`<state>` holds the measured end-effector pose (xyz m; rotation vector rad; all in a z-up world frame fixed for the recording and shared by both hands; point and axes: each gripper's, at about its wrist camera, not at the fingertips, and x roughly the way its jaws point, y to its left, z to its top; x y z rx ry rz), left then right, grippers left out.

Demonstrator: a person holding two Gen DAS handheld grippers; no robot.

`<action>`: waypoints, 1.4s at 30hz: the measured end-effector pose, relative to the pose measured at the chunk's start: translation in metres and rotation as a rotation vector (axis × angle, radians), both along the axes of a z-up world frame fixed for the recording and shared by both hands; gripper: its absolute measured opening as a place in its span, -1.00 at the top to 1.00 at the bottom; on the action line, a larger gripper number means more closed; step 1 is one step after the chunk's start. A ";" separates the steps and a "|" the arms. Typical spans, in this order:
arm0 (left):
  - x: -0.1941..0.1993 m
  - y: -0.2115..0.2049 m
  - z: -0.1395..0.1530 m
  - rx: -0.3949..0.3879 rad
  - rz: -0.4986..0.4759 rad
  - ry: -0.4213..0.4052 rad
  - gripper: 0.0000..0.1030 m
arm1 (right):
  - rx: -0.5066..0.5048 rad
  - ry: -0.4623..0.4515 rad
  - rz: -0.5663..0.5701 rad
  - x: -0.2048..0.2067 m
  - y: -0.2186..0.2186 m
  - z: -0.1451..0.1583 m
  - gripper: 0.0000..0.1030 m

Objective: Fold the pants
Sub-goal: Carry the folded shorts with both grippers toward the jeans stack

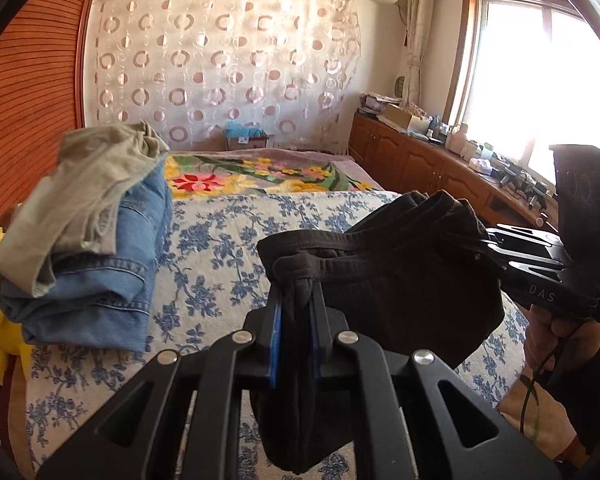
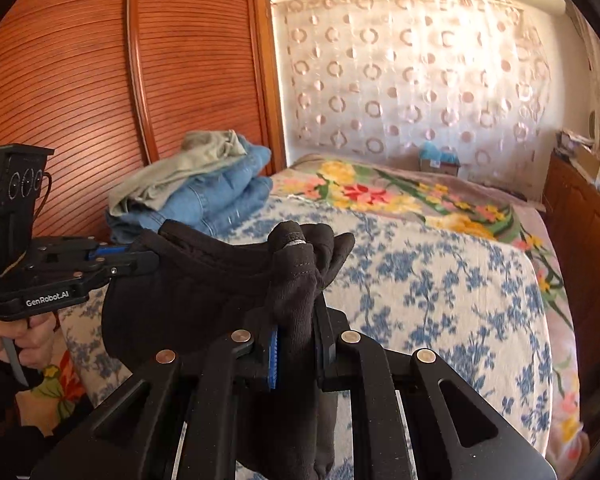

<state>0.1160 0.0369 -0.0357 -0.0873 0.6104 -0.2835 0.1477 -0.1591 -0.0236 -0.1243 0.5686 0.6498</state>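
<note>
Both claws are clenched on the black pants (image 1: 400, 264): left gripper (image 1: 296, 320) and right gripper (image 2: 296, 332) each pinch bunched fabric, seemingly the waistband, above the near blue-flowered bedspread (image 1: 220, 248).

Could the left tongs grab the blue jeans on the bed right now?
Probably not yet. The left tongs are shut on the black pants, which the right tongs pinch too. The blue jeans lie in the open under a grey-green garment, but the tongs would have to let go first.
</note>
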 end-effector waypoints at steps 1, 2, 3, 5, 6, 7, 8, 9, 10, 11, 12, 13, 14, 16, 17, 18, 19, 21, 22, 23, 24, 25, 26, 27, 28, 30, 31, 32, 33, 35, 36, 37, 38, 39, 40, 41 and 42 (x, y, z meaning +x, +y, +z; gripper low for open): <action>-0.001 0.002 0.003 0.001 0.004 -0.005 0.86 | 0.005 -0.003 0.007 0.001 0.003 0.002 0.81; -0.001 0.004 0.005 0.002 0.007 -0.009 0.86 | 0.006 -0.006 0.010 0.001 0.004 0.004 0.81; -0.002 0.007 0.006 0.003 0.012 -0.014 0.86 | 0.006 -0.011 0.011 0.001 0.006 0.006 0.81; -0.003 0.012 0.010 0.007 0.025 -0.025 0.86 | 0.011 -0.019 0.020 0.001 0.011 0.010 0.81; -0.003 0.013 0.012 0.011 0.032 -0.031 0.86 | 0.012 -0.024 0.025 0.002 0.015 0.013 0.81; -0.003 0.016 0.014 0.020 0.044 -0.038 0.86 | 0.011 -0.029 0.030 0.002 0.018 0.015 0.81; -0.004 0.018 0.015 0.026 0.053 -0.044 0.86 | 0.010 -0.035 0.035 0.002 0.021 0.018 0.81; -0.003 0.021 0.017 0.028 0.059 -0.048 0.86 | 0.007 -0.043 0.044 0.004 0.026 0.021 0.81; -0.003 0.023 0.017 0.029 0.065 -0.052 0.86 | 0.006 -0.049 0.049 0.004 0.029 0.022 0.81; -0.004 0.025 0.018 0.033 0.074 -0.056 0.86 | 0.003 -0.054 0.056 0.006 0.033 0.025 0.81; -0.004 0.028 0.019 0.044 0.085 -0.064 0.86 | 0.002 -0.057 0.059 0.007 0.036 0.026 0.81; -0.004 0.029 0.020 0.046 0.091 -0.068 0.86 | 0.002 -0.061 0.064 0.008 0.039 0.027 0.81; -0.004 0.032 0.021 0.045 0.096 -0.071 0.86 | 0.003 -0.063 0.067 0.010 0.042 0.028 0.81; -0.005 0.036 0.022 0.047 0.106 -0.078 0.86 | 0.004 -0.065 0.072 0.014 0.047 0.030 0.81; -0.006 0.037 0.022 0.048 0.113 -0.082 0.86 | 0.005 -0.063 0.076 0.016 0.050 0.031 0.81; -0.005 0.039 0.023 0.044 0.118 -0.084 0.86 | 0.006 -0.062 0.080 0.018 0.051 0.032 0.81; -0.006 0.041 0.023 0.038 0.122 -0.086 0.86 | 0.006 -0.063 0.086 0.020 0.054 0.033 0.81; -0.007 0.043 0.025 0.038 0.130 -0.092 0.86 | 0.004 -0.071 0.094 0.021 0.058 0.035 0.81; -0.007 0.045 0.026 0.037 0.135 -0.096 0.86 | 0.004 -0.073 0.098 0.023 0.061 0.037 0.81; -0.006 0.047 0.027 0.035 0.139 -0.100 0.86 | 0.005 -0.075 0.103 0.026 0.064 0.039 0.81; -0.005 0.051 0.029 0.029 0.145 -0.104 0.86 | 0.004 -0.078 0.106 0.028 0.066 0.040 0.81; -0.004 0.052 0.031 0.026 0.150 -0.106 0.86 | 0.000 -0.083 0.111 0.030 0.069 0.042 0.81; -0.002 0.055 0.034 0.025 0.156 -0.110 0.86 | -0.002 -0.088 0.116 0.033 0.072 0.044 0.81; -0.001 0.059 0.036 0.025 0.163 -0.116 0.86 | -0.003 -0.092 0.122 0.035 0.076 0.047 0.81; 0.000 0.062 0.039 0.023 0.170 -0.121 0.86 | -0.004 -0.098 0.129 0.038 0.080 0.051 0.81; 0.003 0.069 0.044 0.018 0.184 -0.130 0.86 | -0.006 -0.112 0.144 0.044 0.088 0.057 0.81; 0.004 0.073 0.046 0.017 0.195 -0.136 0.86 | -0.008 -0.120 0.155 0.047 0.094 0.062 0.81; 0.006 0.078 0.049 0.015 0.203 -0.140 0.86 | -0.010 -0.129 0.165 0.051 0.099 0.066 0.81; 0.009 0.083 0.052 0.013 0.214 -0.143 0.86 | -0.011 -0.133 0.173 0.054 0.103 0.069 0.81; 0.014 0.092 0.057 0.005 0.229 -0.144 0.86 | -0.020 -0.148 0.194 0.064 0.116 0.077 0.81; 0.016 0.096 0.059 0.001 0.235 -0.144 0.86 | -0.024 -0.152 0.203 0.069 0.122 0.081 0.81; 0.019 0.101 0.062 -0.001 0.244 -0.147 0.86 | -0.026 -0.156 0.211 0.073 0.126 0.085 0.81; 0.021 0.105 0.066 0.000 0.253 -0.151 0.86 | -0.027 -0.160 0.221 0.076 0.131 0.089 0.81; 0.023 0.109 0.069 0.002 0.261 -0.154 0.86 | -0.029 -0.164 0.230 0.080 0.137 0.093 0.81; 0.025 0.114 0.074 0.002 0.271 -0.159 0.86 | -0.033 -0.168 0.245 0.086 0.145 0.099 0.81; 0.025 0.119 0.078 0.004 0.281 -0.165 0.86 | -0.033 -0.171 0.254 0.089 0.150 0.103 0.81; 0.026 0.124 0.082 0.006 0.292 -0.171 0.86 | -0.036 -0.176 0.270 0.094 0.159 0.108 0.81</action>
